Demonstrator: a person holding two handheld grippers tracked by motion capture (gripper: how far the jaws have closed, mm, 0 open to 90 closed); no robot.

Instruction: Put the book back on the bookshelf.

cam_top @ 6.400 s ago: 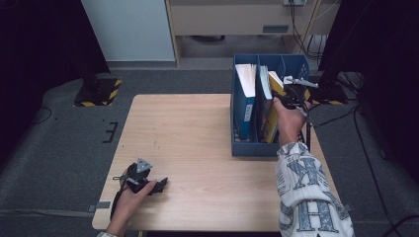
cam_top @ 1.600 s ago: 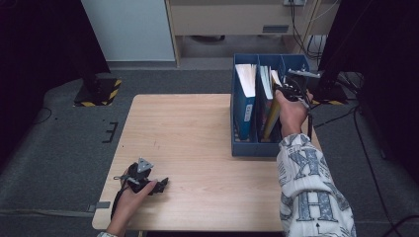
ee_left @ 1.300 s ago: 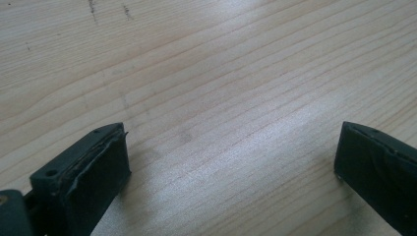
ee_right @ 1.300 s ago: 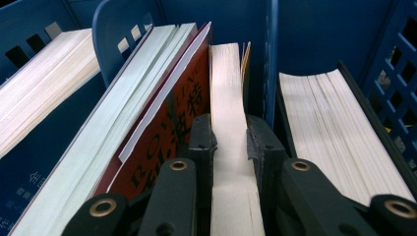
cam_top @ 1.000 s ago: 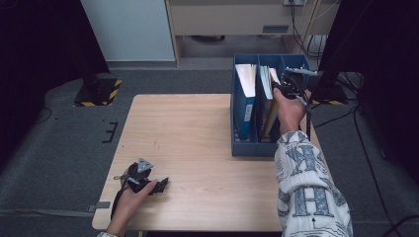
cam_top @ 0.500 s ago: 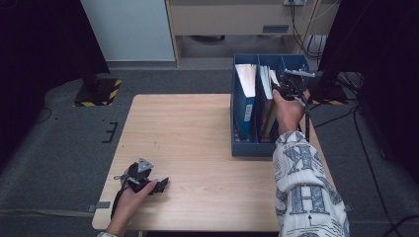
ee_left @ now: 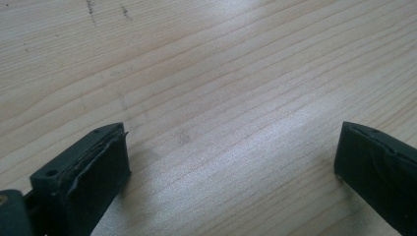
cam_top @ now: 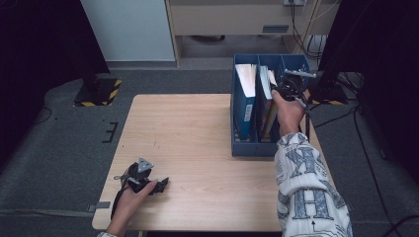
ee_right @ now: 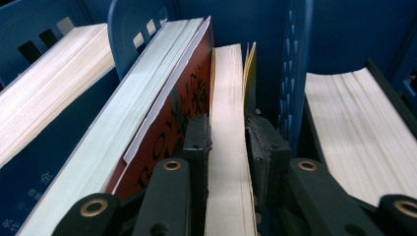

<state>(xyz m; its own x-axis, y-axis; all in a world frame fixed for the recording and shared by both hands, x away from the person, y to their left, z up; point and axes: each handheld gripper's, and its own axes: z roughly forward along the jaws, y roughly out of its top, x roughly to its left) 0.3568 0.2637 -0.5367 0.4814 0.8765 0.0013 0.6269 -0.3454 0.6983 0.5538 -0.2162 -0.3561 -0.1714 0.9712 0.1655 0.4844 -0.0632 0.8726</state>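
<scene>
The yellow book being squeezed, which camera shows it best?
The right gripper view: the yellow book stands up close, its page edges pinched between the right hand-held gripper jaws, beside a red book. In the high view it is a thin sliver in the blue organizer.

A file rack stands on the right half of the worktop, toward its far edge, split into three compartments side by side. A book stands in the left compartment. In the middle compartment a thick book leans left, and a thin book stands just right of it, between the jaws of the right gripper. Another book fills the right compartment. The left gripper rests at the worktop's near left corner.
</scene>
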